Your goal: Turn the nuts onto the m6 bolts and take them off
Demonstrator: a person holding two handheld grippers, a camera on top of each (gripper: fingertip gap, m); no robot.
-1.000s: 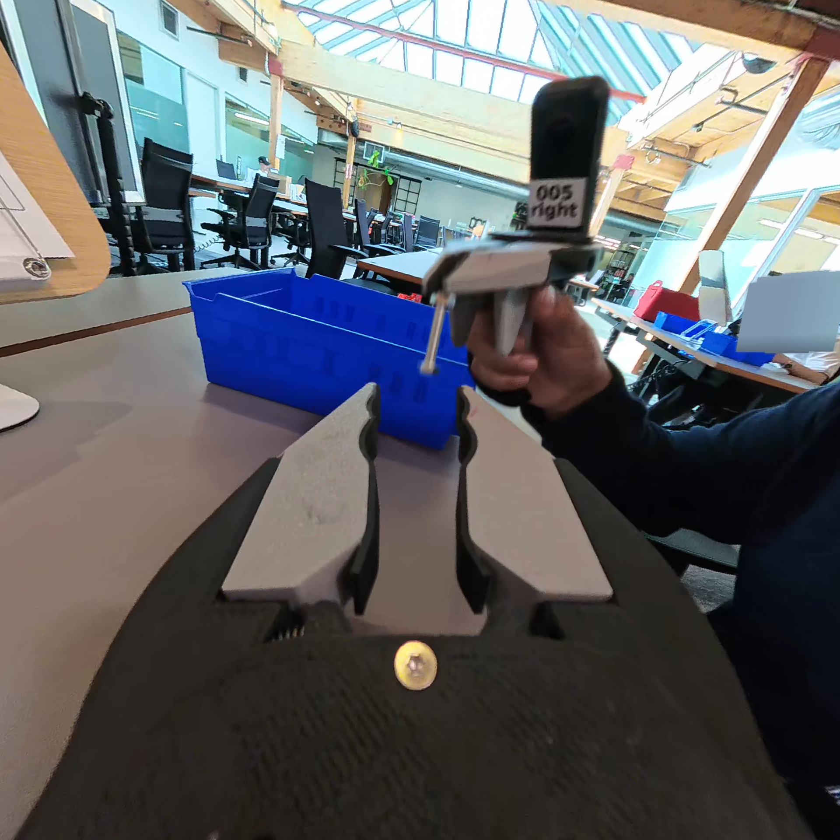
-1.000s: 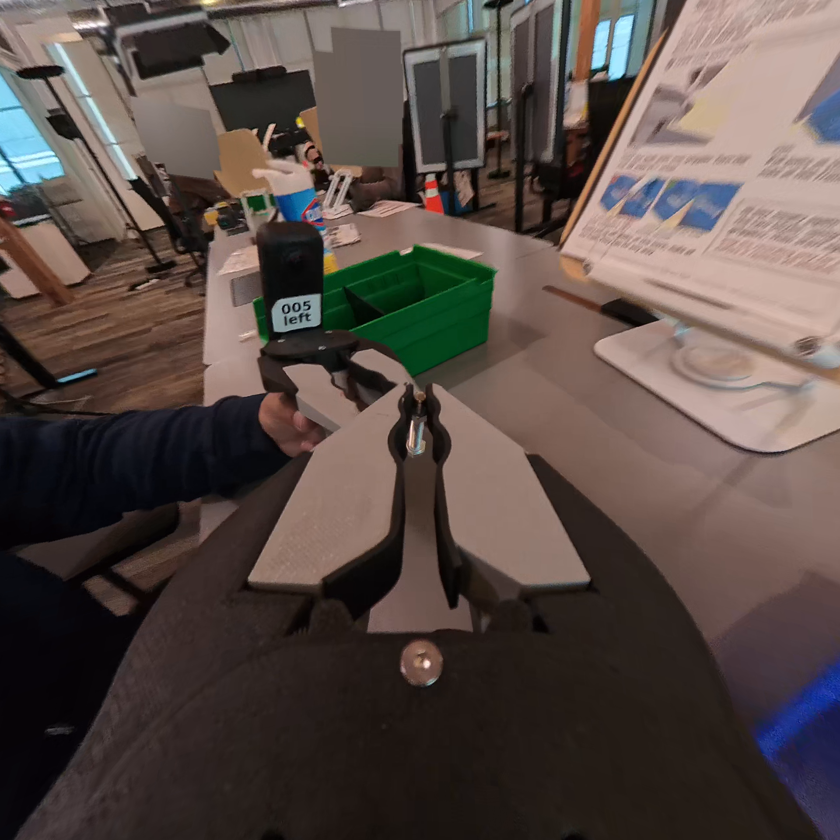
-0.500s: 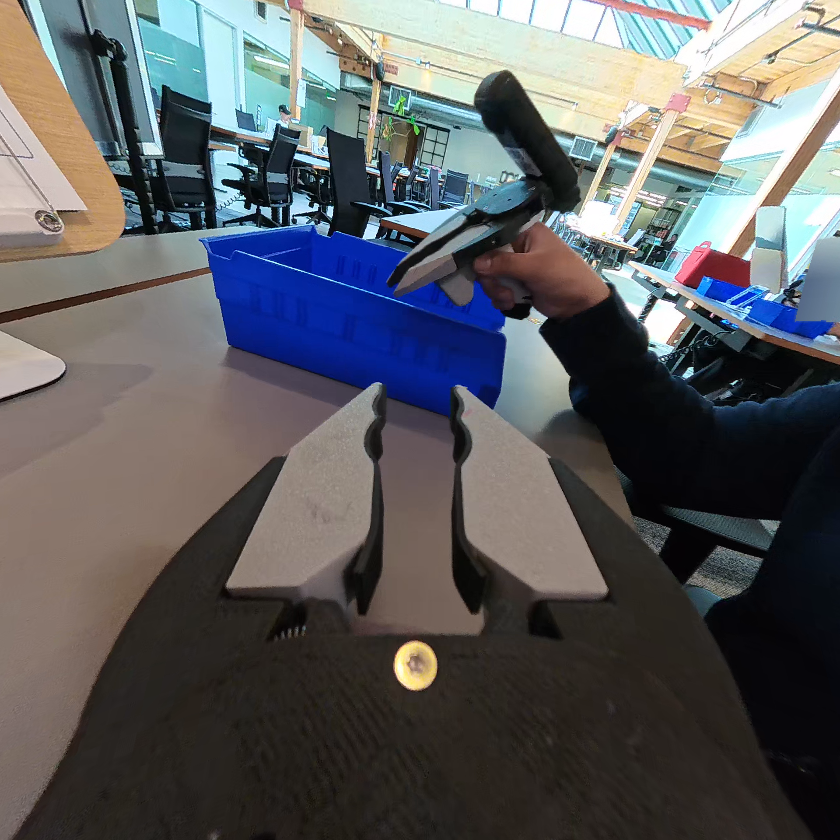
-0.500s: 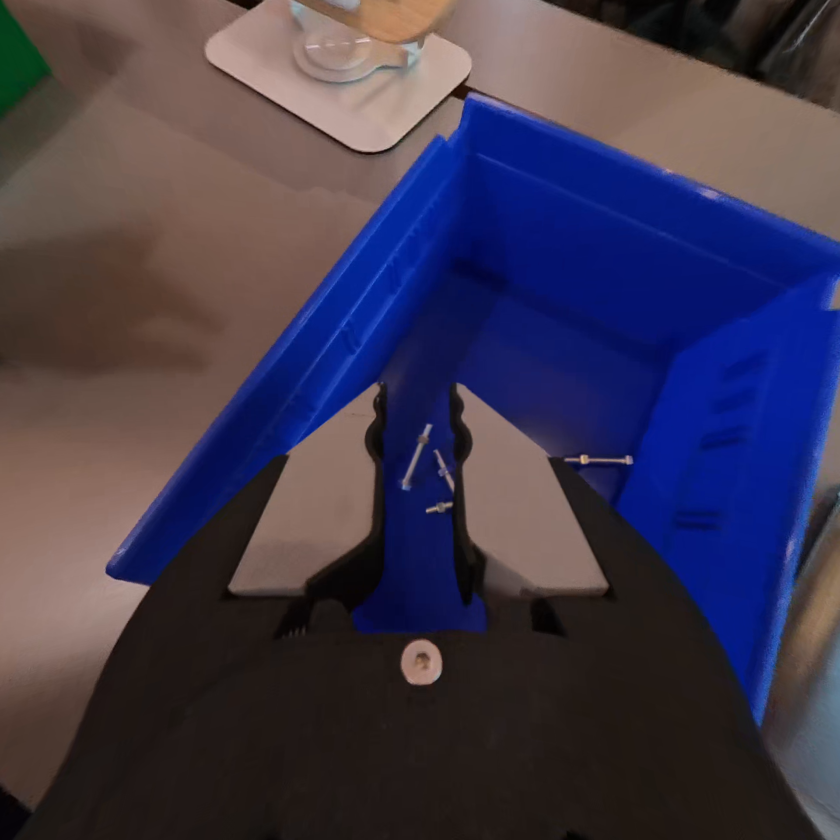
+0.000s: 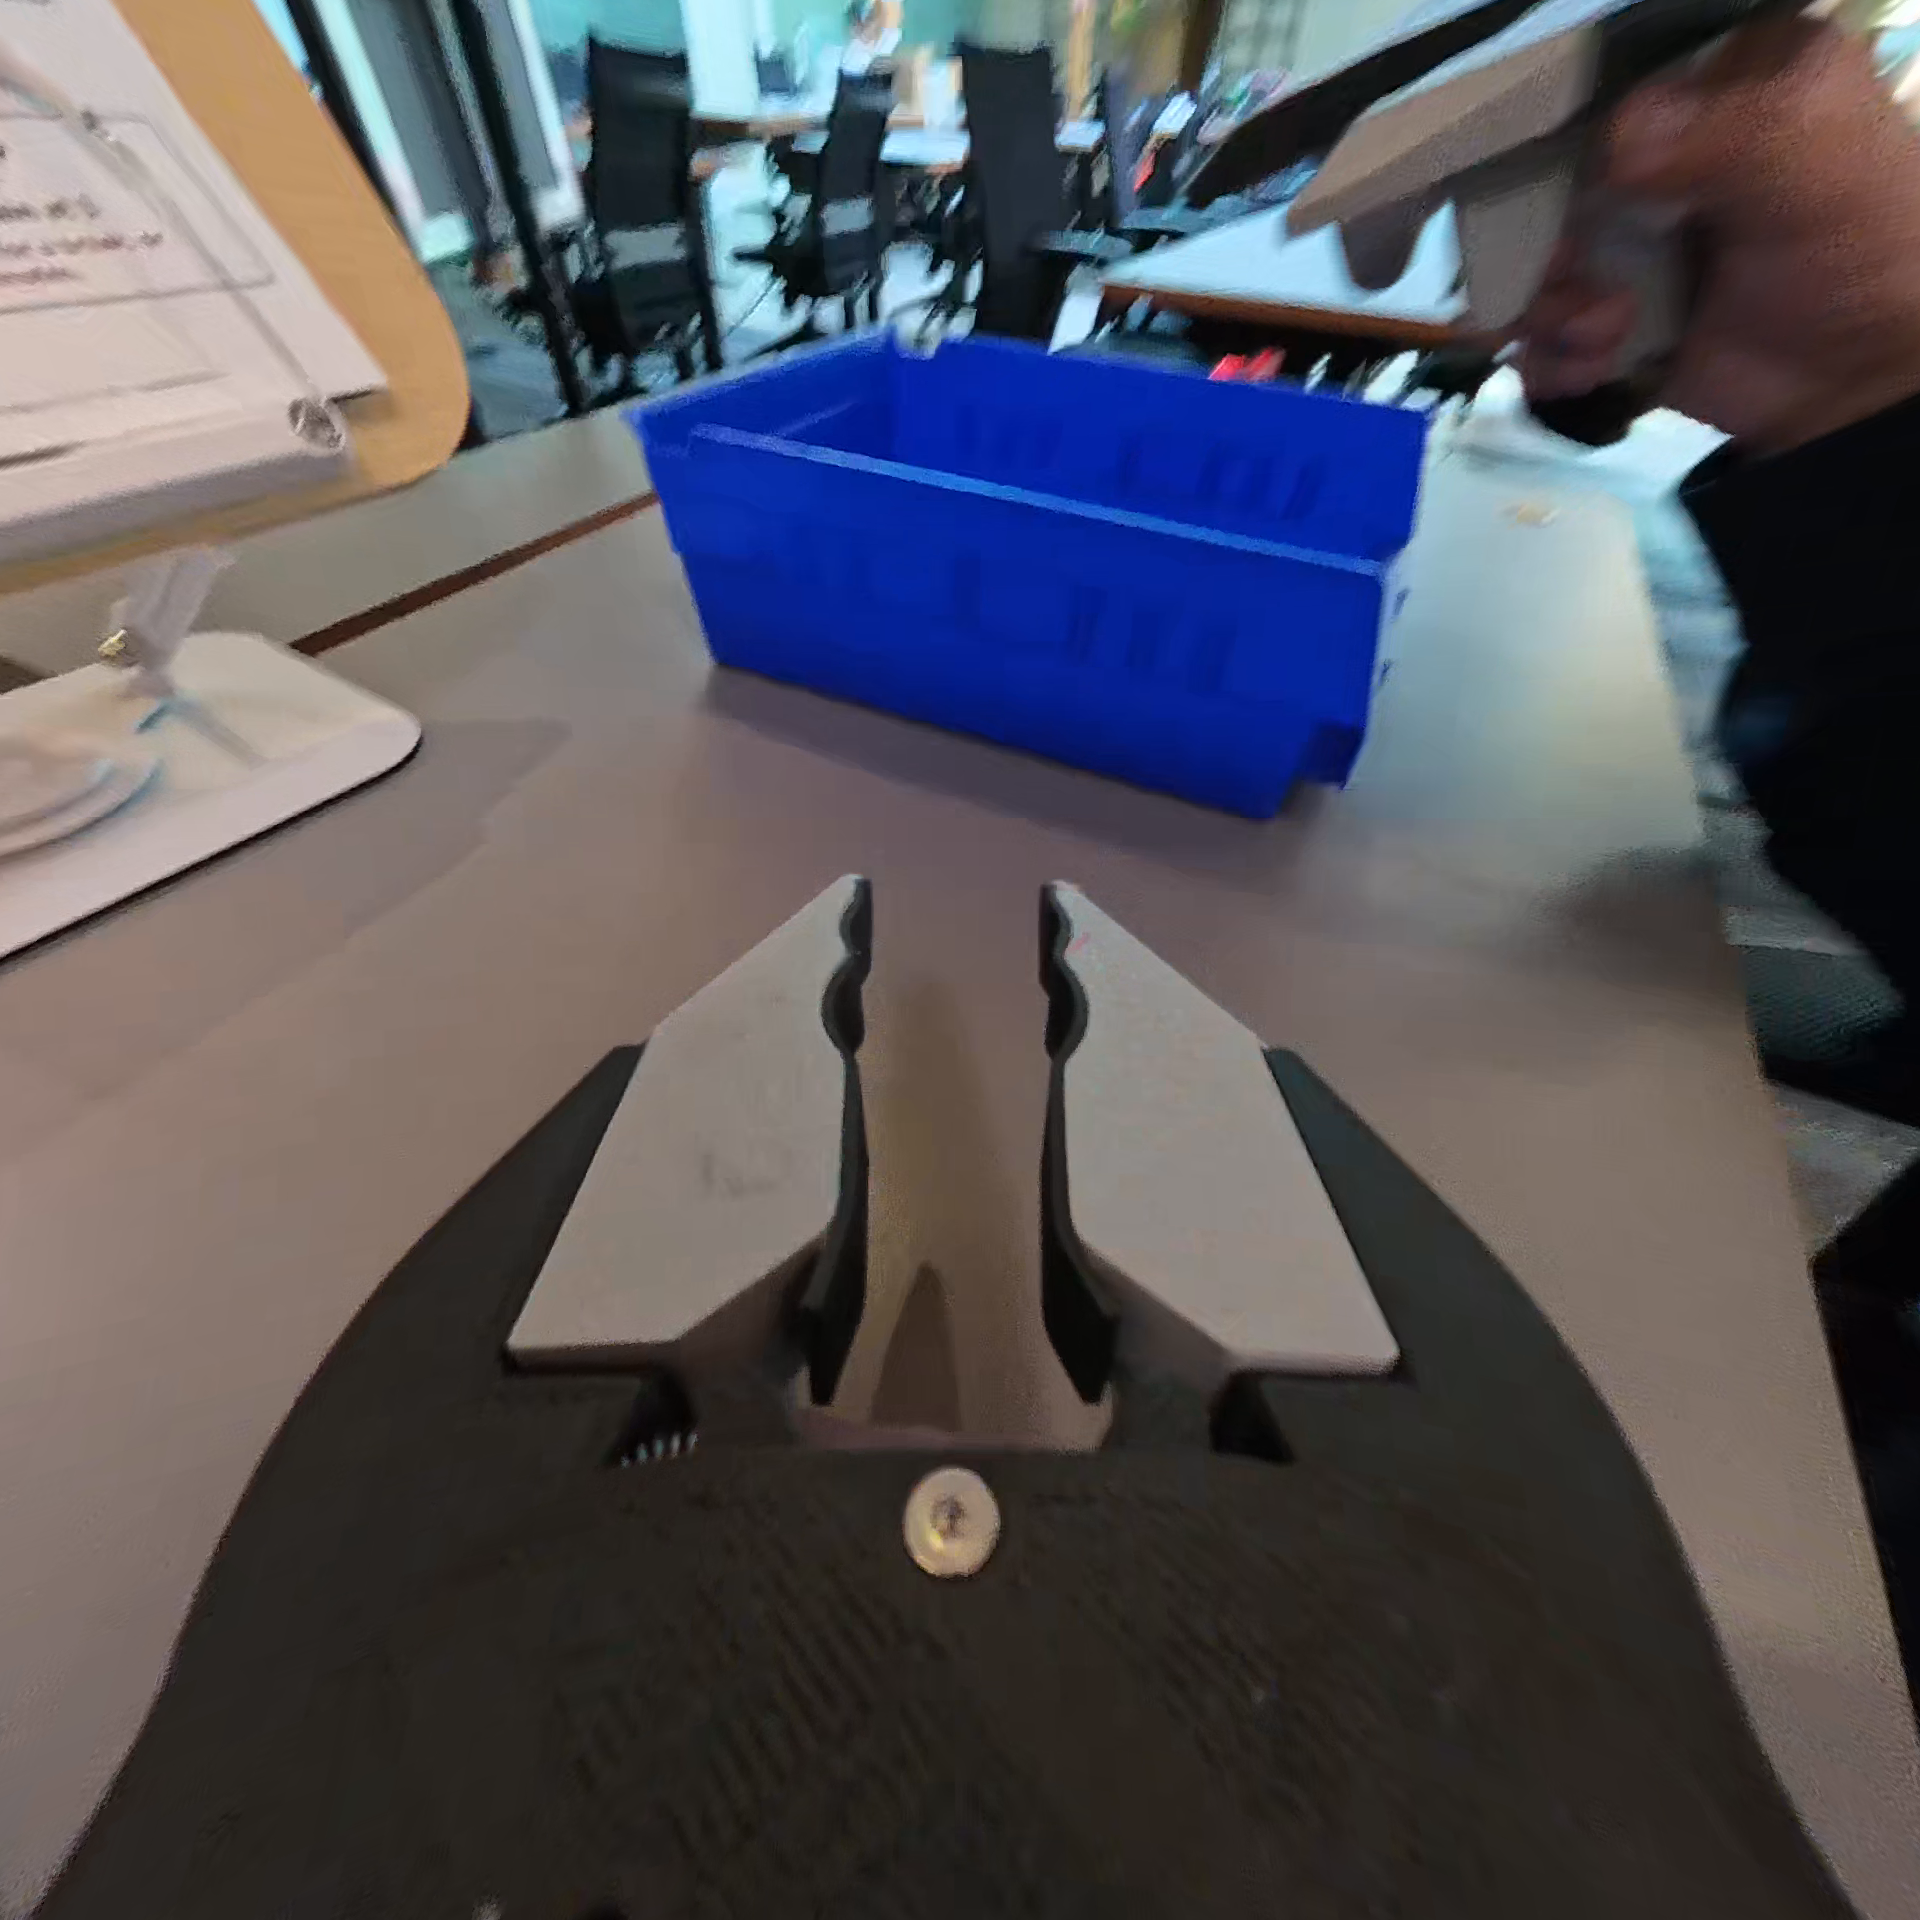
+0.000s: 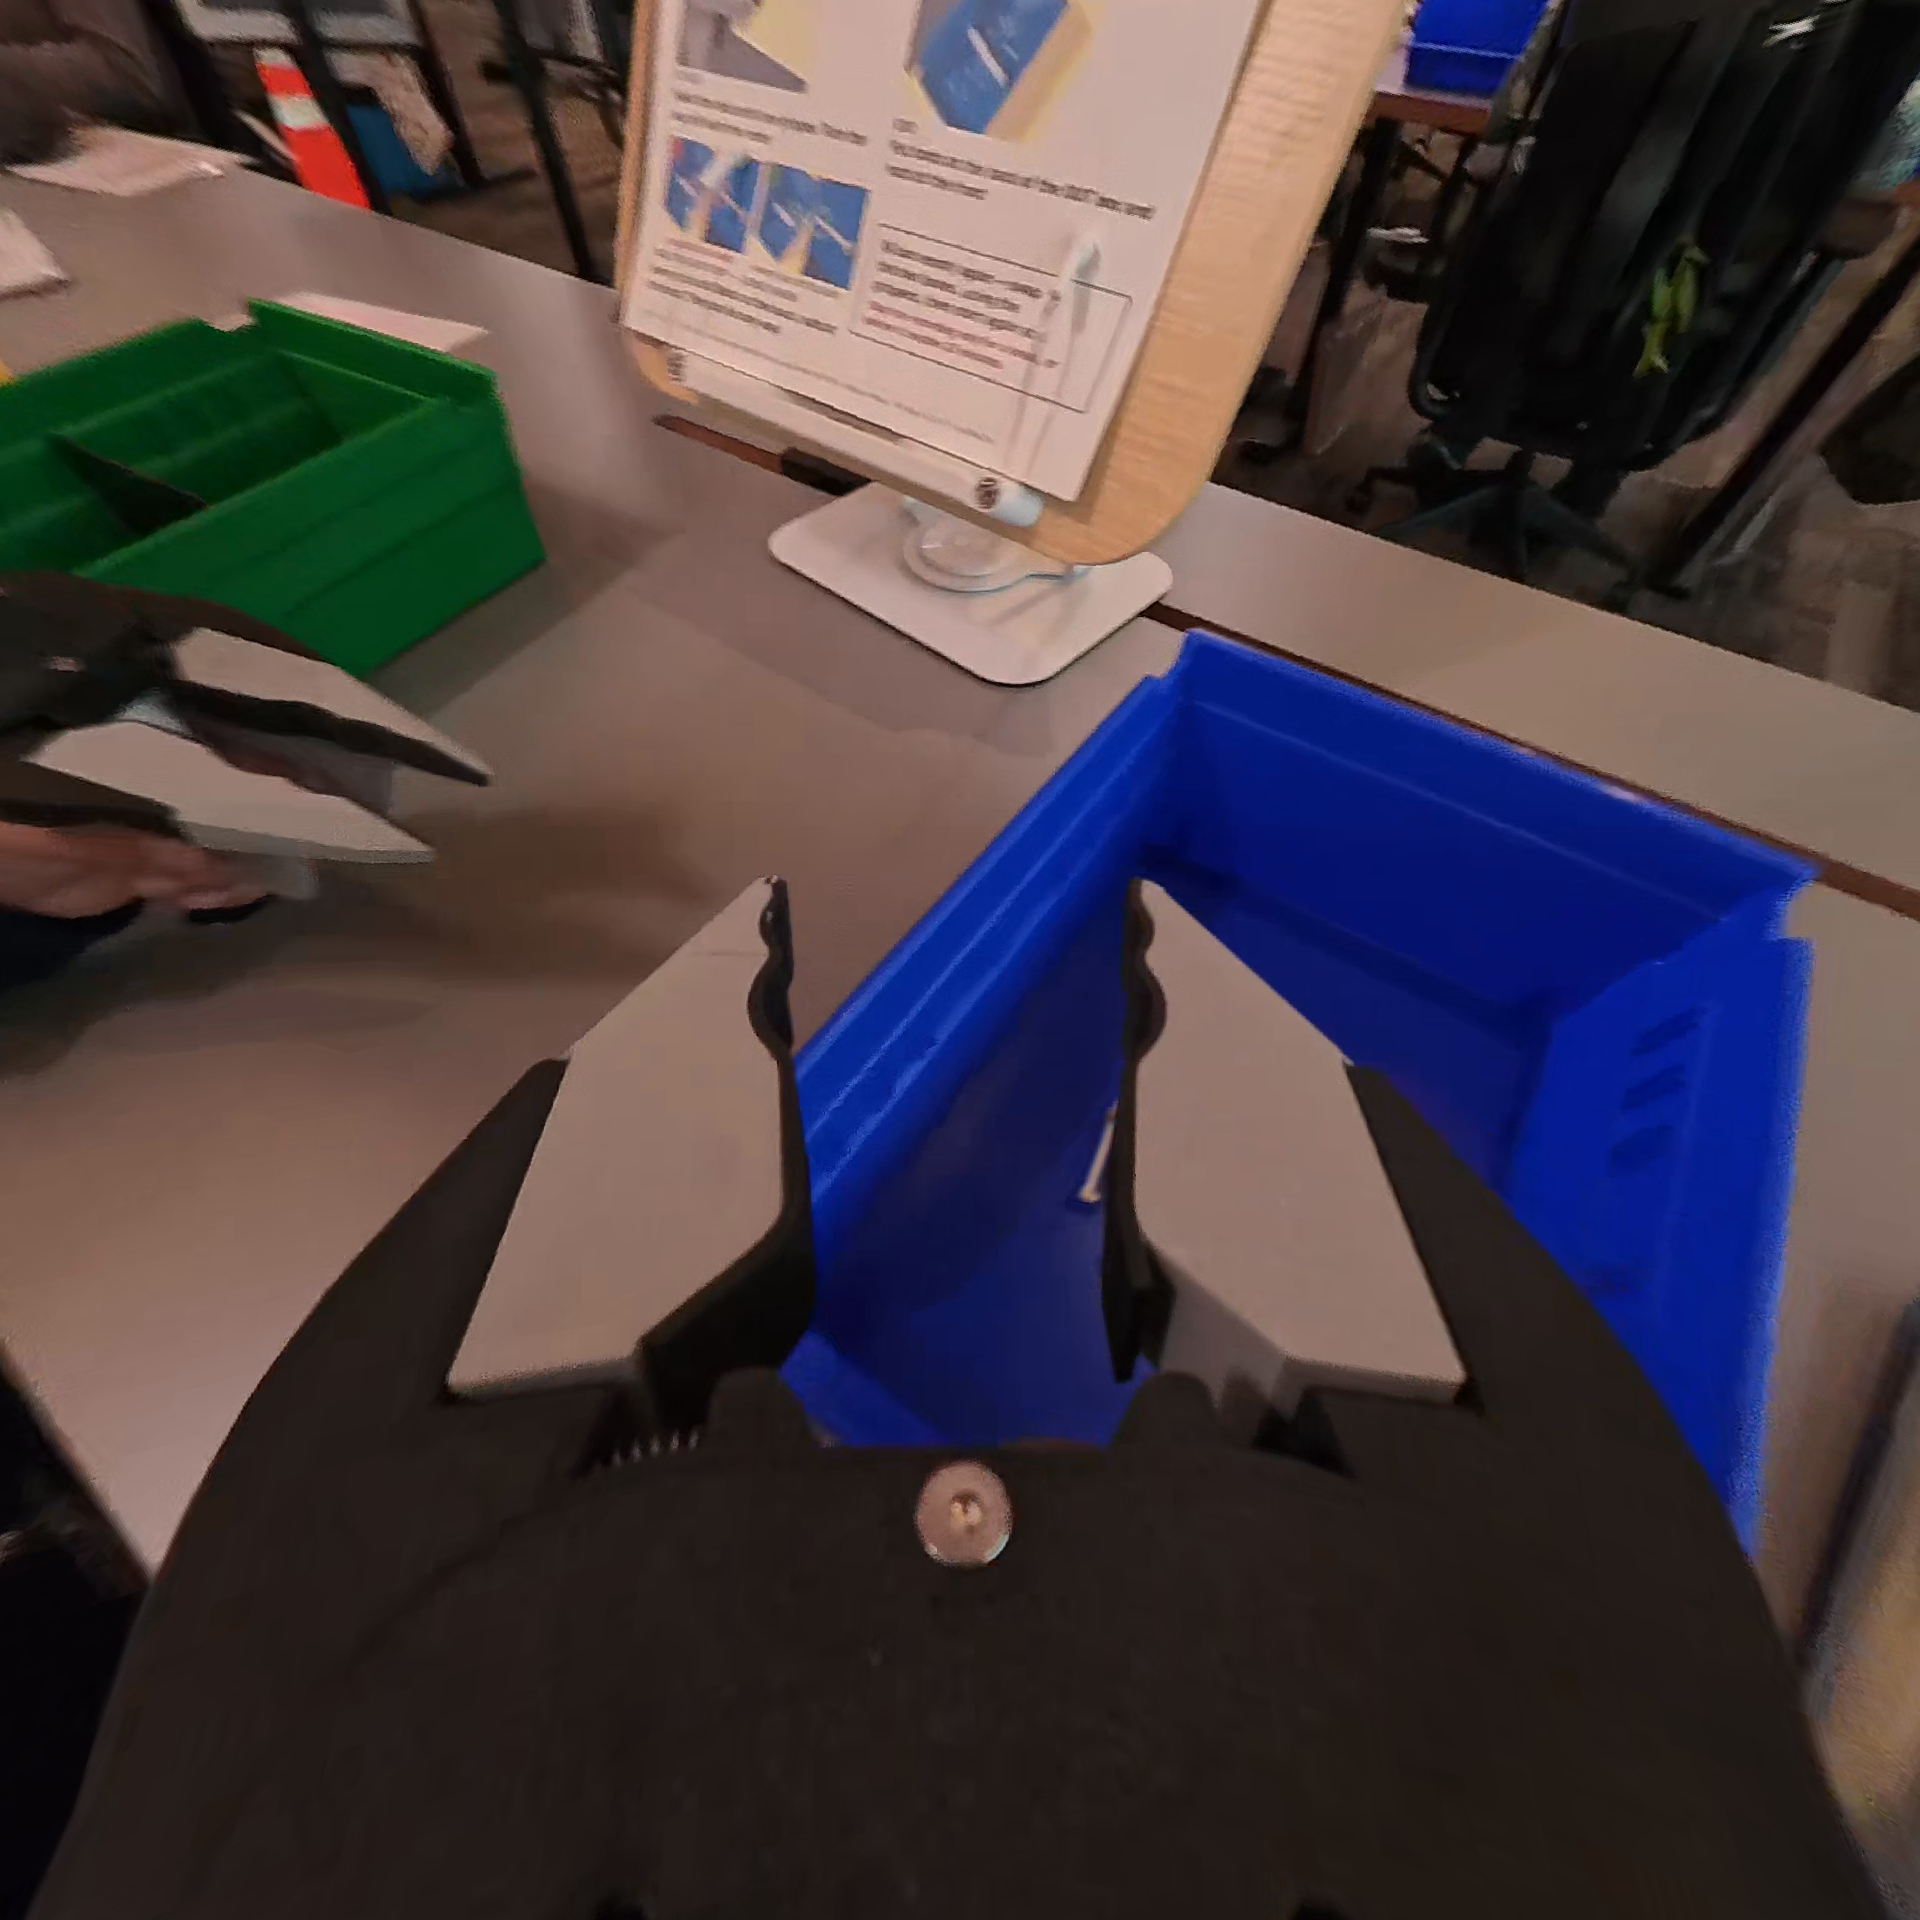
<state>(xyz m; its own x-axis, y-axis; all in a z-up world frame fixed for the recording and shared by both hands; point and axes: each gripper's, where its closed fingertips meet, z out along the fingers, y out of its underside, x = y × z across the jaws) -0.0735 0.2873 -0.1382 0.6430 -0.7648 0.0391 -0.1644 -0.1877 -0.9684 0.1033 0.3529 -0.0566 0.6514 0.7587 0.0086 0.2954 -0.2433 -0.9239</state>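
My left gripper (image 5: 956, 914) is open with nothing between its pads, low over the grey table (image 5: 416, 1039). The blue bin (image 5: 1039, 582) stands a little ahead of it. My right gripper (image 6: 956, 904) is wide open and holds nothing; it hangs above the blue bin (image 6: 1455, 831), astride the bin's left wall. No bolt or nut shows clearly in either view; the bin's floor is mostly hidden behind my right fingers. The right gripper also shows blurred at the top right of the left wrist view (image 5: 1455, 145), and the left gripper at the left of the right wrist view (image 6: 457, 816).
A green bin with dividers (image 6: 312, 499) stands at the far left of the table. A paper sheet on a wooden board with a white base (image 6: 935, 208) stands behind the blue bin, and also shows in the left wrist view (image 5: 156, 312). Office chairs and desks lie beyond.
My right gripper held a bolt a second ago, swung over the blue bin and opened; bolts lay on the bin's floor half a second ago. It has since opened wider. The left gripper dropped lower.
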